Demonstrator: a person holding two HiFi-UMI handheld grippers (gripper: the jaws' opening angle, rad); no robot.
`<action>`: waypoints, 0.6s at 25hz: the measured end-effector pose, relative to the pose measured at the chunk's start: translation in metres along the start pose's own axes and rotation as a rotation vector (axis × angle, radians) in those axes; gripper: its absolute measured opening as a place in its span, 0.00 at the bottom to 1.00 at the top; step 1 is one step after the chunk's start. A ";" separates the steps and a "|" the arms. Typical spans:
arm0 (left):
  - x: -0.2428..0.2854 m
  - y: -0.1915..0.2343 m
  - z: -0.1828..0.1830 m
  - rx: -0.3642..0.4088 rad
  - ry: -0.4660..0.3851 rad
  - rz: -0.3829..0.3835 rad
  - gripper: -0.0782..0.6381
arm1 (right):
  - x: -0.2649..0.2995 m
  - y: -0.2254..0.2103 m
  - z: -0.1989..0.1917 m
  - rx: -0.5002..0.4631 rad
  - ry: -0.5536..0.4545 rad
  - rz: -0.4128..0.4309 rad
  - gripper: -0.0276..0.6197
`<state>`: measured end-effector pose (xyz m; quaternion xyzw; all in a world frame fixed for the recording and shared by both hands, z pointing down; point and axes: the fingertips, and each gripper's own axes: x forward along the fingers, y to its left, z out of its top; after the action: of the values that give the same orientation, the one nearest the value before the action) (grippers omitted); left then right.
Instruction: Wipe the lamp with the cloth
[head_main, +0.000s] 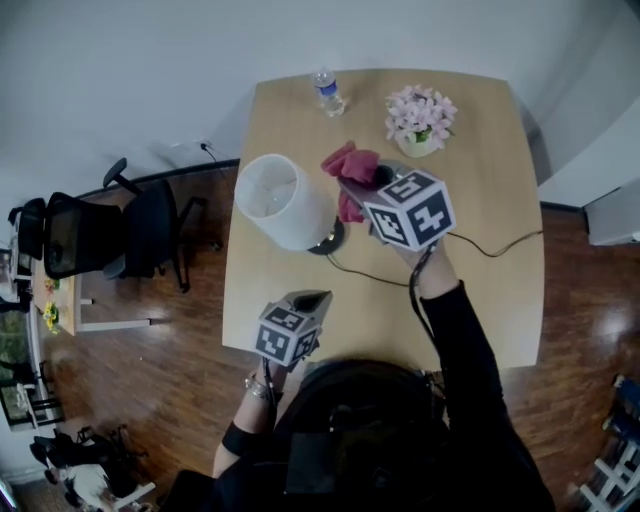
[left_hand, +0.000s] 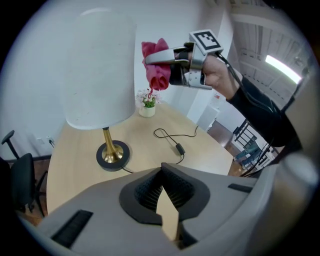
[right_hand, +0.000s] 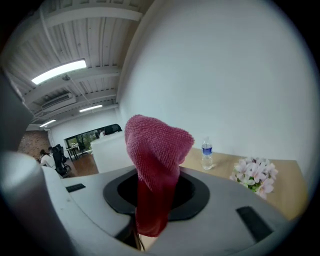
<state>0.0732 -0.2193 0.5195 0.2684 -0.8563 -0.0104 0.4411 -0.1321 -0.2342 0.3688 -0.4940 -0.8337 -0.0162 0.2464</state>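
Note:
The lamp stands on the wooden table (head_main: 480, 300), with a white drum shade (head_main: 285, 200) over a brass stem and a round black base (head_main: 328, 238). In the left gripper view the shade (left_hand: 100, 70) fills the upper left above the base (left_hand: 113, 155). My right gripper (head_main: 350, 187) is raised just right of the shade and is shut on a red cloth (head_main: 349, 163), which bunches above the jaws and hangs below them (right_hand: 152, 170). My left gripper (head_main: 316, 297) hovers over the table's near edge, shut and holding nothing, pointing toward the lamp.
A water bottle (head_main: 329, 92) and a pot of pink flowers (head_main: 421, 120) stand at the table's far side. The lamp's black cord (head_main: 480, 245) runs across the table to the right edge. A black office chair (head_main: 110, 235) stands on the floor to the left.

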 end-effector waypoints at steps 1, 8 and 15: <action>-0.002 -0.001 -0.001 0.005 -0.008 0.000 0.13 | -0.011 0.009 0.009 -0.014 -0.026 0.003 0.20; -0.025 -0.003 -0.006 0.014 -0.063 0.013 0.13 | -0.049 0.076 0.076 -0.140 -0.150 0.036 0.20; -0.046 0.013 -0.007 -0.003 -0.099 0.042 0.13 | -0.003 0.139 0.107 -0.377 -0.125 0.086 0.20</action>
<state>0.0939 -0.1852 0.4928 0.2488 -0.8825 -0.0156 0.3989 -0.0579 -0.1368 0.2433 -0.5666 -0.8076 -0.1309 0.0977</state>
